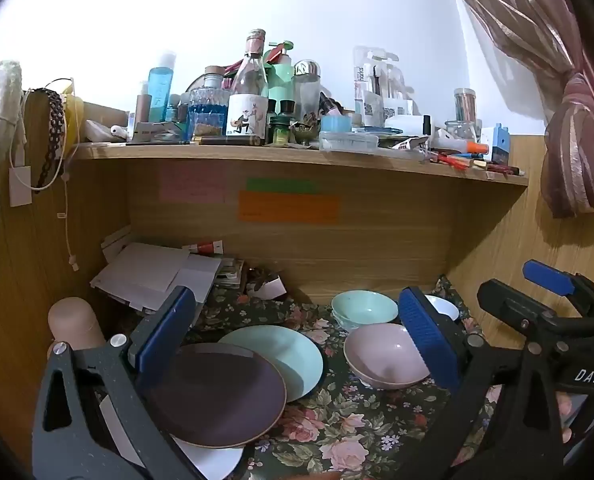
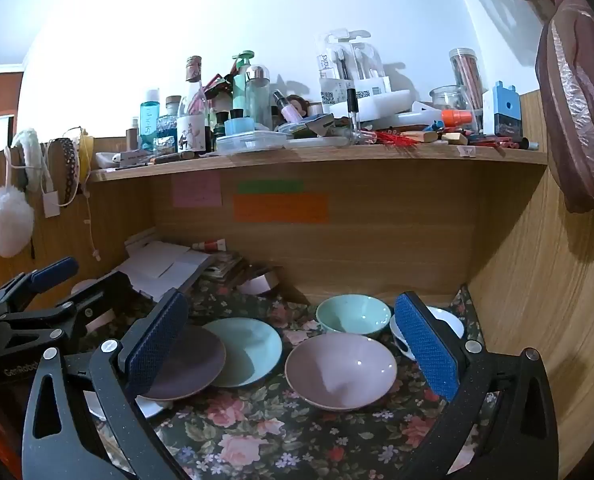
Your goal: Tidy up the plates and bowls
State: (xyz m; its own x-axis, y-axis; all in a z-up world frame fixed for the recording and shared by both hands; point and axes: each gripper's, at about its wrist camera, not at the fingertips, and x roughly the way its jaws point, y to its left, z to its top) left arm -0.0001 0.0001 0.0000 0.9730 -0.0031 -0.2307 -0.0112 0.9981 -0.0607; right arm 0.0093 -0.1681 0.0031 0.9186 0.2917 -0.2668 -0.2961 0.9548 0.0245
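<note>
On a flowered cloth lie a dark purple plate (image 1: 213,392) (image 2: 185,364), overlapping a mint green plate (image 1: 289,356) (image 2: 249,350) and a white plate (image 1: 213,460) under it. To the right stand a pink bowl (image 1: 385,356) (image 2: 339,370), a mint bowl (image 1: 363,308) (image 2: 353,314) and a white bowl (image 1: 443,306) (image 2: 445,322). My left gripper (image 1: 297,344) hangs open above the plates, nothing between its fingers. My right gripper (image 2: 293,350) is open too, held over the pink bowl. Each gripper shows at the edge of the other's view.
A wooden shelf (image 1: 297,156) crowded with bottles and jars overhangs the back. Loose papers (image 1: 157,272) pile at the back left beside a pink cylinder (image 1: 75,320). Wooden walls close both sides; a curtain (image 1: 577,140) hangs at the right.
</note>
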